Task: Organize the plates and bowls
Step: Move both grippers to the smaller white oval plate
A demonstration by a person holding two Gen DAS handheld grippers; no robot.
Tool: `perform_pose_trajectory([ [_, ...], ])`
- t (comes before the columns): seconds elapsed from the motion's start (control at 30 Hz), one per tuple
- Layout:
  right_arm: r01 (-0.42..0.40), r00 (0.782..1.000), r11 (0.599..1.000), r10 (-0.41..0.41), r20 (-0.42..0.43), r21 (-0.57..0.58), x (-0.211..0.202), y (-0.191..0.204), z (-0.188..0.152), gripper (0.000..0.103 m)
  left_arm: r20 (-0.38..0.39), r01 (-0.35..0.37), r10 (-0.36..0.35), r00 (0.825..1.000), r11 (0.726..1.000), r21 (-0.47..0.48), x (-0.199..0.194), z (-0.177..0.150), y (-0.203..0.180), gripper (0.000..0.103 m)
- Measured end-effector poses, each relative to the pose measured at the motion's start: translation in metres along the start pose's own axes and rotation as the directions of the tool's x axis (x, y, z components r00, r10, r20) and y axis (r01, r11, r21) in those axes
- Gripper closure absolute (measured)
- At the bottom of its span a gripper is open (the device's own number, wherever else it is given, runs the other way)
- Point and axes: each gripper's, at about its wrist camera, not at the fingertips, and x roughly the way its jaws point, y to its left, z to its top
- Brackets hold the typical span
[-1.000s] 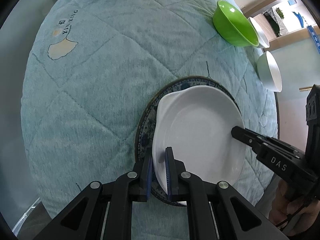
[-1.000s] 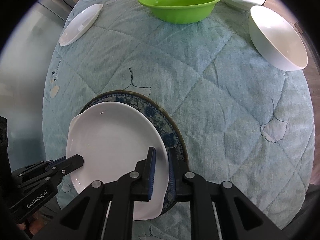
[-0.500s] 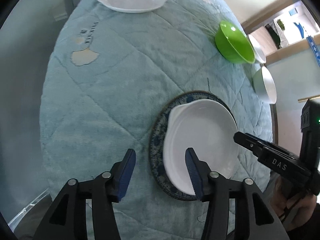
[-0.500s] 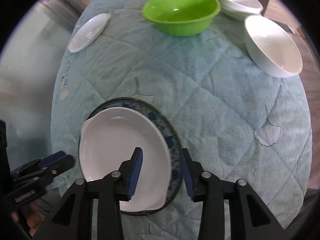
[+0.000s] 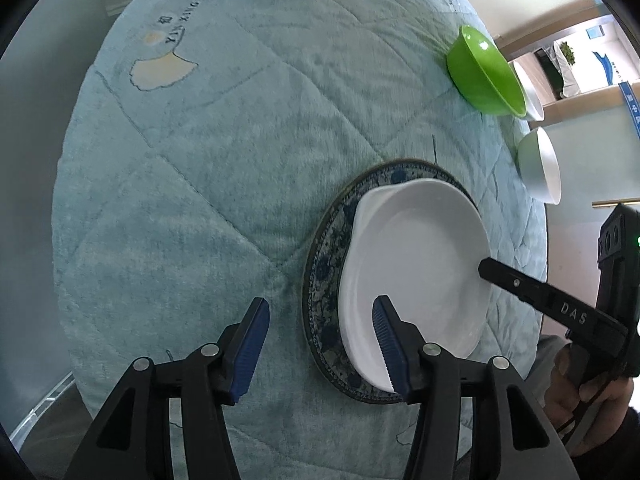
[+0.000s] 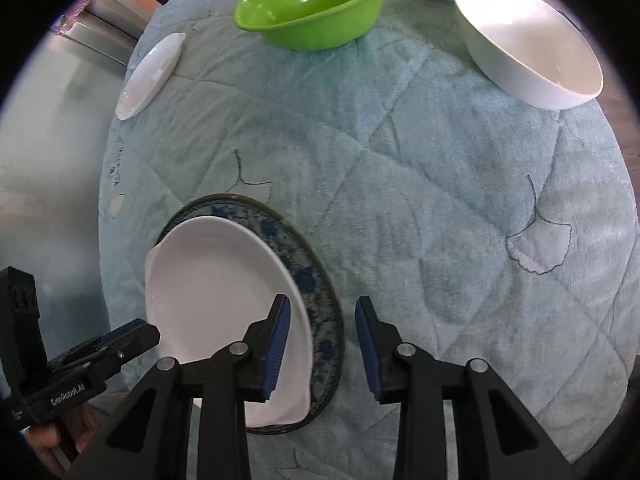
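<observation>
The white plate (image 5: 416,268) lies nested on the blue-patterned plate (image 5: 326,264), near the quilt's (image 5: 208,184) front edge. The left gripper (image 5: 320,344) and right gripper (image 6: 322,340) both hover over this stack, jaws spread, holding nothing. Beyond the stack sit a green bowl (image 6: 312,4), a white bowl (image 6: 528,40) and a white dish (image 6: 150,76).

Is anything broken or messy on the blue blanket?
Nothing looks broken or spilled. The white plate sits off-centre on the blue patterned plate, shifted toward one rim. The green bowl and white bowl stand upright.
</observation>
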Motion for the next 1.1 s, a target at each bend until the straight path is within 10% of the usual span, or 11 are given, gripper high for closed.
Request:
perform_pose_trajectory([
  [0.77, -0.02, 1.0, 1.0, 0.02, -0.017, -0.014, 0.017, 0.024, 0.006, 0.074, 0.017, -0.001, 0.0, 1.0, 0.999, 0.036, 0.005, 0.004, -0.011, 0.057],
  [0.83, -0.077, 0.997, 0.997, 0.077, 0.007, 0.027, 0.008, 0.019, 0.009, 0.038, 0.066, -0.023, 0.021, 0.998, 0.999, 0.042, -0.009, 0.007, -0.011, 0.057],
  [0.9, -0.108, 0.993, 0.993, 0.105, 0.058, 0.045, -0.005, 0.02, 0.015, 0.015, 0.183, -0.029, 0.02, 0.983, 0.998, 0.049, -0.035, 0.013, -0.013, 0.039],
  [1.0, -0.12, 0.984, 0.993, 0.121, 0.132, -0.01, -0.033, 0.037, 0.031, 0.012, 0.354, -0.074, 0.059, 0.933, 0.997, 0.029, -0.08, 0.029, -0.016, 0.005],
  [1.1, -0.109, 0.949, 0.987, 0.138, 0.282, -0.116, -0.076, 0.066, 0.056, 0.001, 0.471, -0.082, 0.058, 0.88, 0.996, 0.031, -0.12, 0.052, -0.016, 0.004],
])
